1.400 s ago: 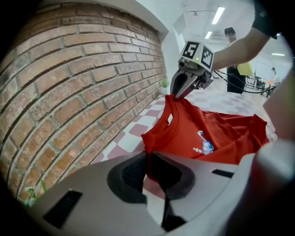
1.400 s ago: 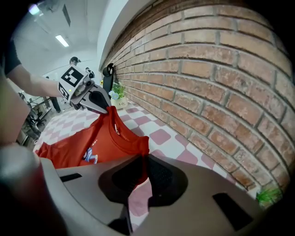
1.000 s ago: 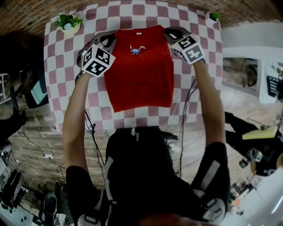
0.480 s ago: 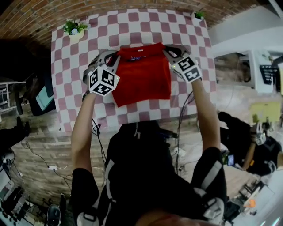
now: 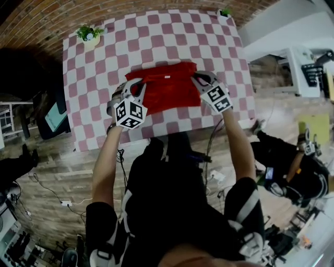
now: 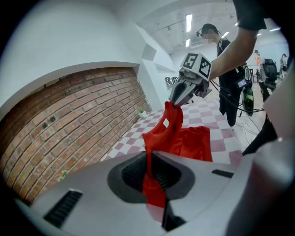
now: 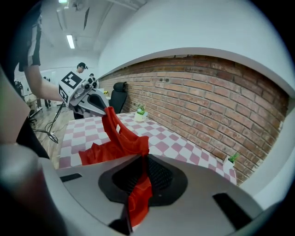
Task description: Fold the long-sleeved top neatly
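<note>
The red long-sleeved top [image 5: 167,87] lies on the checked table [image 5: 104,62], and its collar edge, with a white label, is lifted and stretched between the two grippers. My left gripper [image 5: 139,86] is shut on the top's left end, a fold of red cloth [image 6: 153,186] pinched in its jaws. My right gripper [image 5: 199,79] is shut on the right end, red cloth [image 7: 139,193] squeezed between its jaws. From each gripper view the other gripper shows holding the raised edge: the right gripper [image 6: 179,97] and the left gripper [image 7: 99,105]. The lower part rests bunched on the table.
A potted plant [image 5: 88,34] stands at the table's far left corner and a smaller one [image 5: 225,12] at the far right corner. A brick wall runs behind the table. A dark chair [image 5: 49,114] is to the left, and a person [image 5: 292,161] sits at the right.
Both grippers have come toward the table's near edge with the top's collar edge, drawing it over the rest of the cloth. The red shape on the table now looks much shorter.
</note>
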A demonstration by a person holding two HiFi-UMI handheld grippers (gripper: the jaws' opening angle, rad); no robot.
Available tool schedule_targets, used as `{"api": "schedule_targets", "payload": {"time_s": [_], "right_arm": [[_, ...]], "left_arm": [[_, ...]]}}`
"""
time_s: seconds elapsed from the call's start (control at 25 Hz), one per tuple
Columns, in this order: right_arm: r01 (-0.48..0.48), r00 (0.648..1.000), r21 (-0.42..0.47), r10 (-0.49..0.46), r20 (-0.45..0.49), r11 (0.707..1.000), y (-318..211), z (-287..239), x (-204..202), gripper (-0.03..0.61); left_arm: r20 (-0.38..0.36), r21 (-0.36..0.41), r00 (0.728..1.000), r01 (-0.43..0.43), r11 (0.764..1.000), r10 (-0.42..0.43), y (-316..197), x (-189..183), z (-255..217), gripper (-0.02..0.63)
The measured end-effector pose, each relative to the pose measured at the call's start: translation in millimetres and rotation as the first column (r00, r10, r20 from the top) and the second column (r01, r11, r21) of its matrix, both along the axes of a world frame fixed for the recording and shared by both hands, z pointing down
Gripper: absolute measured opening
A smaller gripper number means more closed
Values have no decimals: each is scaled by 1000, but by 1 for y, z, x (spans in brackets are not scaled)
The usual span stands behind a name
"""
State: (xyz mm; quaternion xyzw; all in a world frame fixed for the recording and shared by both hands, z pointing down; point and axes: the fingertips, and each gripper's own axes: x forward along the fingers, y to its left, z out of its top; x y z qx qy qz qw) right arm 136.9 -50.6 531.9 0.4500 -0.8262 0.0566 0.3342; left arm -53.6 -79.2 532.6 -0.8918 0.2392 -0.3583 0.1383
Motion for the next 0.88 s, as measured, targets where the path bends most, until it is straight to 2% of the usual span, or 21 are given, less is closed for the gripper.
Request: {"api": "schedule_targets", "payload": {"time_s": [0.16, 0.44, 0.64, 0.88], "right_arm": [[3, 1000, -24, -3, -1, 1000, 33, 26, -3, 35], [31, 998, -90, -26, 52, 995, 82, 69, -7, 37], [69, 997, -130, -63, 50, 989, 111, 97, -9, 37], [78, 995, -181, -67, 69, 980, 134, 125, -9, 37]], "left_arm": [[-1, -67, 1000, 29, 997, -29, 37, -2, 26, 28], [30, -93, 994, 107, 990, -105, 91, -7, 71, 28], [33, -136, 987, 162, 977, -159, 115, -8, 99, 28], [81, -184, 974, 222, 958, -210, 136, -8, 143, 28]]}}
